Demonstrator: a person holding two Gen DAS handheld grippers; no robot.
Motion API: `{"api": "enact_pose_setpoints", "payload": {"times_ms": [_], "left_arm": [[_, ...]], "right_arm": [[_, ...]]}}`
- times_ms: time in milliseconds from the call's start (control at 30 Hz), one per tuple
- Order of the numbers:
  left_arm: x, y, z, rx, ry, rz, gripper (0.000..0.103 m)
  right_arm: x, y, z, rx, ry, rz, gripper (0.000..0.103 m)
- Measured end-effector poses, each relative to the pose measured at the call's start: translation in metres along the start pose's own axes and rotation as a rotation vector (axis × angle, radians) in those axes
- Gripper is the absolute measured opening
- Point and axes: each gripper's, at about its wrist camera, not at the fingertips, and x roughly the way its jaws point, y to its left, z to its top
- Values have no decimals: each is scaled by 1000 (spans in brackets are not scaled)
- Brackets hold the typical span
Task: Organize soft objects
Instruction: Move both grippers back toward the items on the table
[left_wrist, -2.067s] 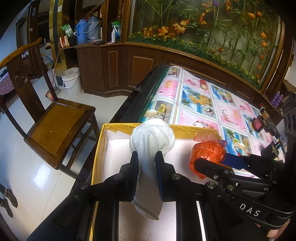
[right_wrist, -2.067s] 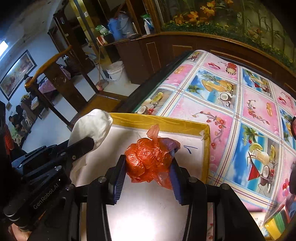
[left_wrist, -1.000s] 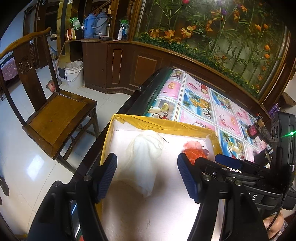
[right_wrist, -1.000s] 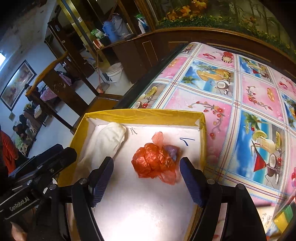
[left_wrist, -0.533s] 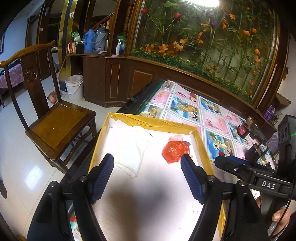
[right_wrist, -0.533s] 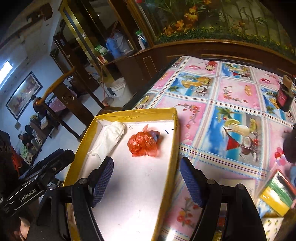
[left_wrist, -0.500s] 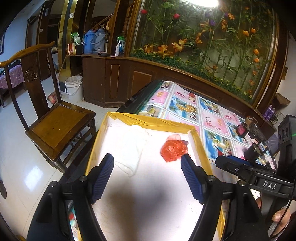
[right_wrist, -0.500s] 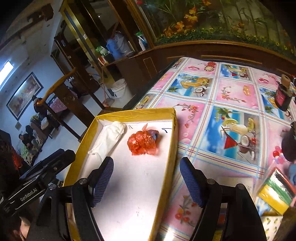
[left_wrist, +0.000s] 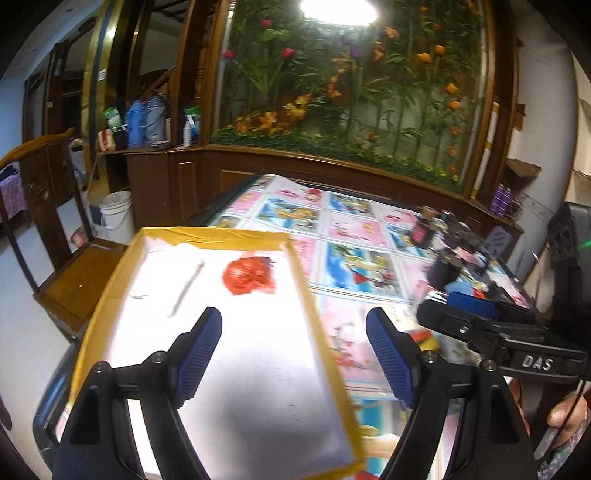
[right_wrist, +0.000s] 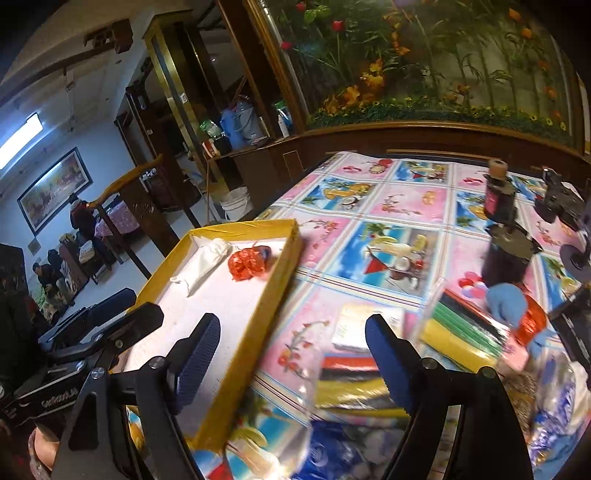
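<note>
Crinkled orange bag (right_wrist: 246, 264) beside limp white sock (right_wrist: 202, 266) in yellow tray (right_wrist: 258, 295) — both hand-held grippers gape, holding nothing.

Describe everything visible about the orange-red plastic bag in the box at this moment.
The orange-red plastic bag is a crumpled, glossy, thin-film bundle with something dark purple-blue showing at its right edge. It lies loose on the white floor of the yellow-walled box, near the far end and closer to the right wall. The white sock lies just to its left; whether they touch is unclear. Neither gripper holds it.
</note>
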Motion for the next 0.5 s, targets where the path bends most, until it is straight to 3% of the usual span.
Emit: {"api": "enact_pose_setpoints", "payload": {"times_ms": [133,300,400,500], "left_arm": [[-7,-38,-9,79,6,-80,80],[-9,-84,-26,179,30,-183,88],[-2,-107,-36,224,78,-225,89],[15,-123,-48,231,180,-253,93]], "right_arm": [[-24,-28,-7,51,-31,-8,85],[-59,-56,-10,102,-88,-29,85],[-81,-75,-13,137,-128,-46,89],[-96,-89,-17,166,-146,-57,90]]}}
